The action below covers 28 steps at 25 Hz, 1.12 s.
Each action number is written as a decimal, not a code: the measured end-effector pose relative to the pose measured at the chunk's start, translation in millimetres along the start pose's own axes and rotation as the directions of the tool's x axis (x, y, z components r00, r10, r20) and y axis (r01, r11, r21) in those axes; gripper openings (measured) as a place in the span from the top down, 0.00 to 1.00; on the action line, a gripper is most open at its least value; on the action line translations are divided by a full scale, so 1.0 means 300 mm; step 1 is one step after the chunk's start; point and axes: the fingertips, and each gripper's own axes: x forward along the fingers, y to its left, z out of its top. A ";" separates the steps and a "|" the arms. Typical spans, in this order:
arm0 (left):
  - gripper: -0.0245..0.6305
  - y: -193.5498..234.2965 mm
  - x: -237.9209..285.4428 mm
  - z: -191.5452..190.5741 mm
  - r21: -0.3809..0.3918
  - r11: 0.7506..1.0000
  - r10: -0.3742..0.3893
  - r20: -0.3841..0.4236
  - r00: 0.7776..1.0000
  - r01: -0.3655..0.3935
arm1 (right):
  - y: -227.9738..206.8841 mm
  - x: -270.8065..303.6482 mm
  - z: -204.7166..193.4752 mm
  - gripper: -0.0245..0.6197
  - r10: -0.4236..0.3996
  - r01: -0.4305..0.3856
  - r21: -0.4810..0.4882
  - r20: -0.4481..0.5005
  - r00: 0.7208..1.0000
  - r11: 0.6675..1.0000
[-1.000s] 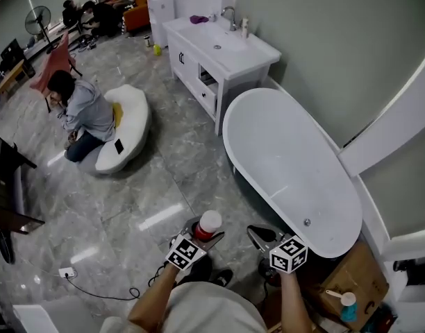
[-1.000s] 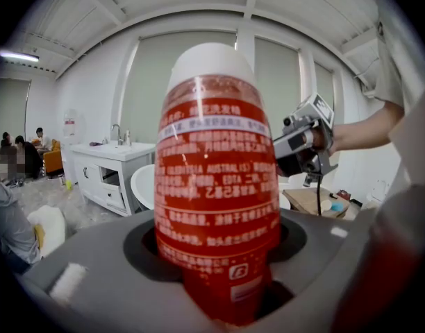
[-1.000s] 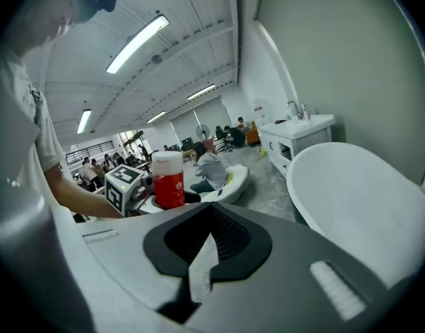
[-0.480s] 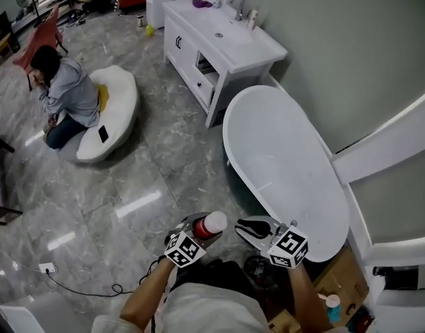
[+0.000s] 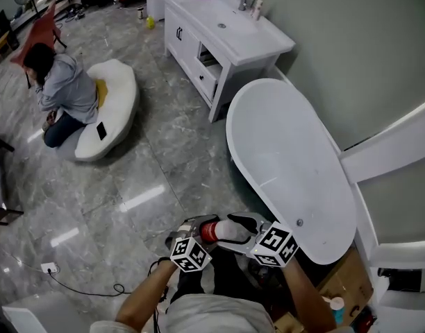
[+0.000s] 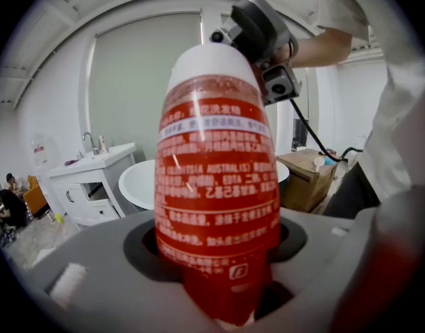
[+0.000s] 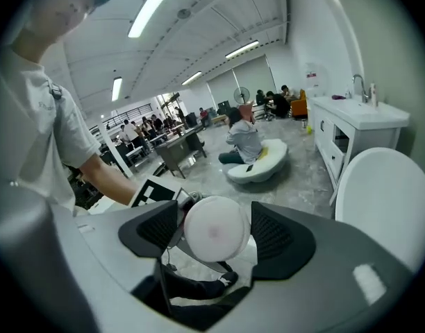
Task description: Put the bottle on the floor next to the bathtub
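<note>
Head view: at 6 o'clock, left gripper (image 5: 201, 229) fingers clamp the red bottle (image 6: 217, 186); right gripper (image 5: 237, 230) fingers, just opened wide, flank its white cap (image 7: 215, 229), bathtub (image 5: 289, 158) at 2 o'clock.

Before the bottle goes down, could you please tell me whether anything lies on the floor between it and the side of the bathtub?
Nothing visible does. The bottle, clamped in the left gripper, hangs over floor that lies bare up to the bathtub; the patch right beneath it is hidden.
</note>
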 end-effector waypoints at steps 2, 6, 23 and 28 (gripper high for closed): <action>0.46 0.009 0.039 -0.001 0.023 1.000 0.009 -0.009 1.000 -0.008 | -0.039 0.043 -0.047 0.49 -0.015 0.015 0.013 -0.058 0.998 1.000; 0.46 0.037 0.106 -0.002 0.044 0.999 0.029 -0.024 0.999 -0.028 | -0.126 0.088 -0.128 0.49 -0.076 0.075 -0.014 -0.177 0.981 0.997; 0.45 0.110 0.231 -0.276 -0.216 0.973 0.058 -0.097 0.994 -0.078 | -0.489 0.258 -0.444 0.51 -0.206 0.147 -0.172 -0.403 0.892 0.974; 0.45 0.164 0.236 -0.393 -0.367 0.917 0.120 -0.112 0.986 -0.153 | -0.704 0.323 -0.655 0.51 -0.326 0.214 -0.273 -0.479 0.815 0.938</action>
